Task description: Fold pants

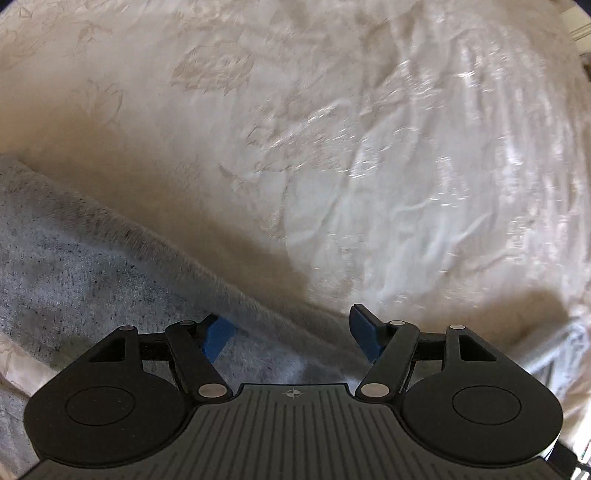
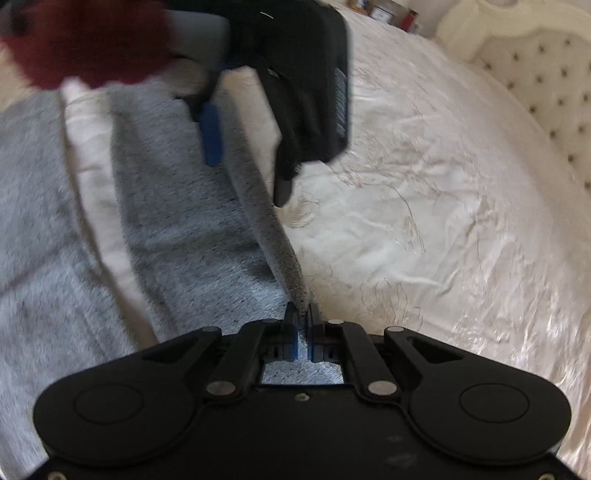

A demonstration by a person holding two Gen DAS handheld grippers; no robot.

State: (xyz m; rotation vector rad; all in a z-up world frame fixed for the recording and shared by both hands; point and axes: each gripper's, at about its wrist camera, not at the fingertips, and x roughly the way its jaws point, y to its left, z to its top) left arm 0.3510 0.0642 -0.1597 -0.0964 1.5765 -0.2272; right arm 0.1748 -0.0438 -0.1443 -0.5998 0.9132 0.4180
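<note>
Grey heathered pants (image 1: 74,266) lie on a cream bed, and their long side edge runs diagonally through the left wrist view. My left gripper (image 1: 291,332) points down over that edge with its blue pads apart. The fabric lies between them but is not pinched. The right wrist view shows both pant legs (image 2: 184,221) stretching away, with a strip of bedspread between them. My right gripper (image 2: 303,325) is shut on the pants' right-hand edge near the camera. Further along the same edge, the left gripper (image 2: 247,181) straddles the fabric, open.
A cream embroidered bedspread (image 1: 369,166) covers everything around the pants. A tufted cream headboard (image 2: 535,74) stands at the far right. A dark red sleeve (image 2: 85,40) shows behind the left gripper. Small items (image 2: 388,14) sit beyond the bed's far edge.
</note>
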